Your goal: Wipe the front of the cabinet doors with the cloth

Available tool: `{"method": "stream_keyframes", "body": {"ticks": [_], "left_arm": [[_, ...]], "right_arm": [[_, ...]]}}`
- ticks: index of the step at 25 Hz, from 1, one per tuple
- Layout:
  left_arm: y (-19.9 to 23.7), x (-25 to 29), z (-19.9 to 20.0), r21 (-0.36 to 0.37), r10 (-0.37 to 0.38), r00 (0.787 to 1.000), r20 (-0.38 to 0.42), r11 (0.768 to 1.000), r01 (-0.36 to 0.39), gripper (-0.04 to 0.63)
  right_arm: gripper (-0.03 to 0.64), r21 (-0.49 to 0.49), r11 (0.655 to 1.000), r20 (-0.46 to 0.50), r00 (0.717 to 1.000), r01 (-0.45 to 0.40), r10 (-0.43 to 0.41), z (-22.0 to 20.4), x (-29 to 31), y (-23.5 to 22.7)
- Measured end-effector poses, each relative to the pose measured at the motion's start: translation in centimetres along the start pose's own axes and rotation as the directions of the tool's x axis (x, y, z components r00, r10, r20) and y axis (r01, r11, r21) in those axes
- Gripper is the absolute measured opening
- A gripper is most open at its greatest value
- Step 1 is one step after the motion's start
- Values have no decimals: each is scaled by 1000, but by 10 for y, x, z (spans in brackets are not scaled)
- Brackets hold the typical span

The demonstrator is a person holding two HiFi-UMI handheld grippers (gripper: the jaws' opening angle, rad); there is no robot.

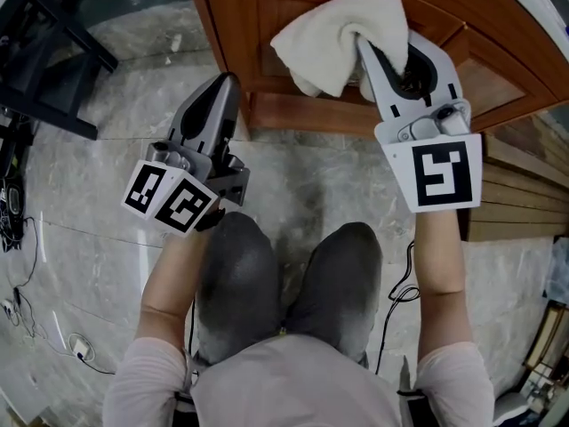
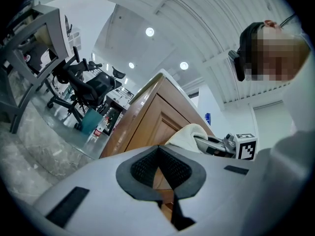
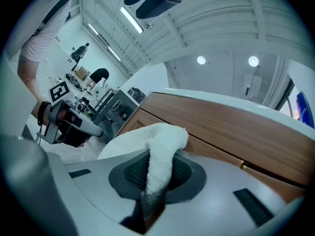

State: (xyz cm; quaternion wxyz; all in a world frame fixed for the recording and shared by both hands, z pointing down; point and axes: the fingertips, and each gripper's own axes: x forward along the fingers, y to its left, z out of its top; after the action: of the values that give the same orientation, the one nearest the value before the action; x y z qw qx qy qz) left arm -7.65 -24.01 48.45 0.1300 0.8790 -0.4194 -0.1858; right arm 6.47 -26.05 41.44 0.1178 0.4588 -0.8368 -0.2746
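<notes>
Now my right gripper (image 1: 388, 56) pinches the cloth (image 1: 331, 38) between its jaws and holds it against the door (image 1: 267, 25) at twelve o'clock; the cloth bunches out toward ten o'clock of the jaws; my left gripper (image 1: 220, 92) hangs at nine o'clock, jaws pressed together on nothing, near the door's lower edge, over the floor (image 1: 107, 158).

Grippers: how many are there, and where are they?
2. The left gripper is by a corner of the cabinet, shut and empty. The right gripper is at the cabinet front, pinching the white cloth.
</notes>
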Motion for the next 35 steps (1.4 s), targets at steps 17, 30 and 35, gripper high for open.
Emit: {"method": "stream_keyframes", "body": {"ticks": [17,30,35], "left_arm": [[-18,21,-23,-20,-41,999,-23,999,40,18],[32,-36,-1,-15,79,997,3,997,-79,17],[50,-49,4,-16,109,994,14,994,-108,17]], "right_arm": [[71,24,995,-22,995,99,-98,-8,-52,-38],[71,67,991,125,987,-113,104,39,20,69],[71,37,985,126,979,-168,163,41,58,98]]}}
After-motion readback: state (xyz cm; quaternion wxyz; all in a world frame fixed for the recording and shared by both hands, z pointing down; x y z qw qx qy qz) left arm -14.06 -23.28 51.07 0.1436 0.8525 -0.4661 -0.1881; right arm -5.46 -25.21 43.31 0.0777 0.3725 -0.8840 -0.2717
